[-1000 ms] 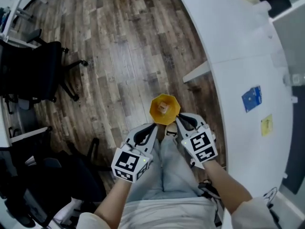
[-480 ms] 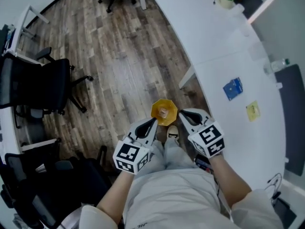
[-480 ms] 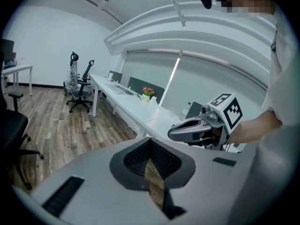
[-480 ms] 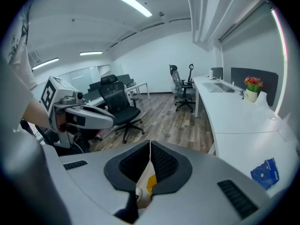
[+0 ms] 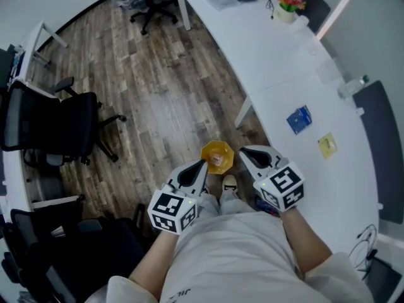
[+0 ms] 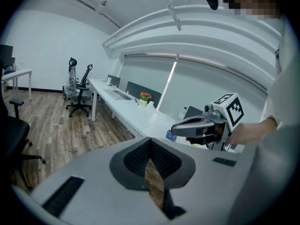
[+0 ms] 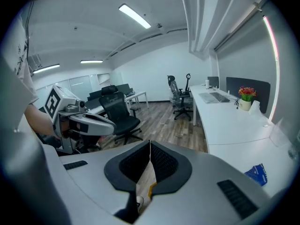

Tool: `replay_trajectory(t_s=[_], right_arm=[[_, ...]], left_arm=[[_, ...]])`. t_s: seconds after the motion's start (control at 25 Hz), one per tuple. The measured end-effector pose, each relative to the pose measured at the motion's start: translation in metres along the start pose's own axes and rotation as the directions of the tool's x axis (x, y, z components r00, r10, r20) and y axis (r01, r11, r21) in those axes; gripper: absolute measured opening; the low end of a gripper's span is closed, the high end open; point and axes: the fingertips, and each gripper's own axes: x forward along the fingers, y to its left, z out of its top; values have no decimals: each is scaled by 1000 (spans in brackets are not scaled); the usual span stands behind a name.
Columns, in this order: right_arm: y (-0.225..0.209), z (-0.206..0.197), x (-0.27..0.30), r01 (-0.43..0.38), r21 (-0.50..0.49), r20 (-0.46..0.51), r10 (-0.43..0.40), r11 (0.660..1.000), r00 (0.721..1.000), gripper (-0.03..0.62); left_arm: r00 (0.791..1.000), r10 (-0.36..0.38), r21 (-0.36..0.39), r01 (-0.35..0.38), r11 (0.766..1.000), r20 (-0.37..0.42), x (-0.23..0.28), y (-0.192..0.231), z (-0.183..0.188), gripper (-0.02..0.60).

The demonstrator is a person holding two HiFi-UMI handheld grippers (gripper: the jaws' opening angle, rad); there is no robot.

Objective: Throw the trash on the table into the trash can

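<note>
Head view: wood floor [image 5: 158, 93] fills the left and centre. A white table [image 5: 278, 62] curves down the right side. A blue packet [image 5: 298, 120] and a yellow slip [image 5: 327, 144] lie on it at mid right. Black chair [image 5: 44, 122] at left.

The orange trash can [image 5: 207, 151] stands on the floor at centre, with a small pale scrap inside. Left gripper [image 5: 203, 163] and right gripper [image 5: 243, 150] flank it.

Left gripper view: jaws closed, nothing held, floor visible through the slit.

Right gripper view: jaws closed, empty. The yellow sliver in the slit is possibly the can.
</note>
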Motion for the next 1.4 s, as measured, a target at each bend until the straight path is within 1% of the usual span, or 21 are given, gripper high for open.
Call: replay_trajectory(t_s=[0.24,0.52,0.72,0.88,1.04,1.4], right_arm=[[-12,-1,-11,33,42,13,-34,999,999,34],[-15,4,-13,20,42,29,-21,999,999,34],[-18,6,-12,15,41,33,-16,999,999,34],[-22,3,-13,19,52,31,-20,998,999,34],[-26,2,-16,23,54,30,-25,998,999,34],[-23,-1,-16,35,66,31,-37,997,999,34]], left_arm=[[1000,-3,7,3,1000,18,0,-1,5,3],[999,9,10,-9,1000,49,5,-4,17,2],[999,28,43,-29,999,26,6,-3,14,0],[1000,5,26,-5,1000,2,10,-6,12,0],[1000,13,56,-12,998,-7,12,-6,12,2],[1000,-9,70,10,997,-17,11,-6,10,2]])
